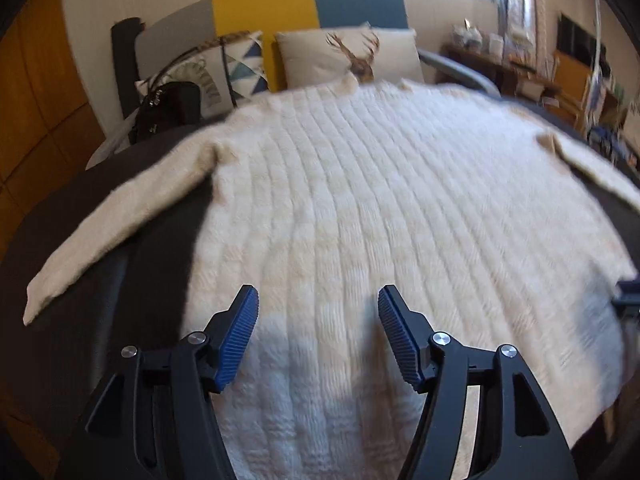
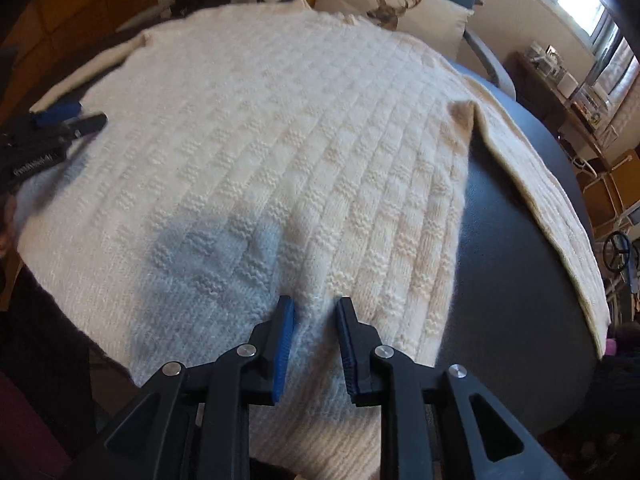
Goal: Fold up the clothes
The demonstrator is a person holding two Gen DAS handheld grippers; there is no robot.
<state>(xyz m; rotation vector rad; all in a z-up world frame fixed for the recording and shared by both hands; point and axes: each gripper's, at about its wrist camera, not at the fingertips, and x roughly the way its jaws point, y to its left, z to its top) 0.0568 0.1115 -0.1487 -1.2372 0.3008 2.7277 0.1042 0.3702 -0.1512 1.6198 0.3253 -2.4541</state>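
Observation:
A cream cable-knit sweater (image 1: pixel 360 200) lies flat, spread over a dark grey round table (image 2: pixel 508 264). One sleeve (image 1: pixel 120 220) stretches out to the left and the other sleeve (image 2: pixel 540 200) lies out to the right. My left gripper (image 1: pixel 318 294) hovers open just over the sweater's near part, with nothing between its blue pads. It also shows at the left edge of the right wrist view as the left gripper (image 2: pixel 80 116). My right gripper (image 2: pixel 314 304) is nearly closed near the hem, pinching a raised ridge of the sweater (image 2: pixel 280 140) between its pads.
Behind the table stands a sofa with a deer-print cushion (image 1: pixel 352 56), a triangle-print cushion (image 1: pixel 244 68) and a black bag (image 1: pixel 168 108). A cluttered shelf (image 1: pixel 516 68) and a window are at the back right. A wooden wall (image 1: pixel 36 100) is on the left.

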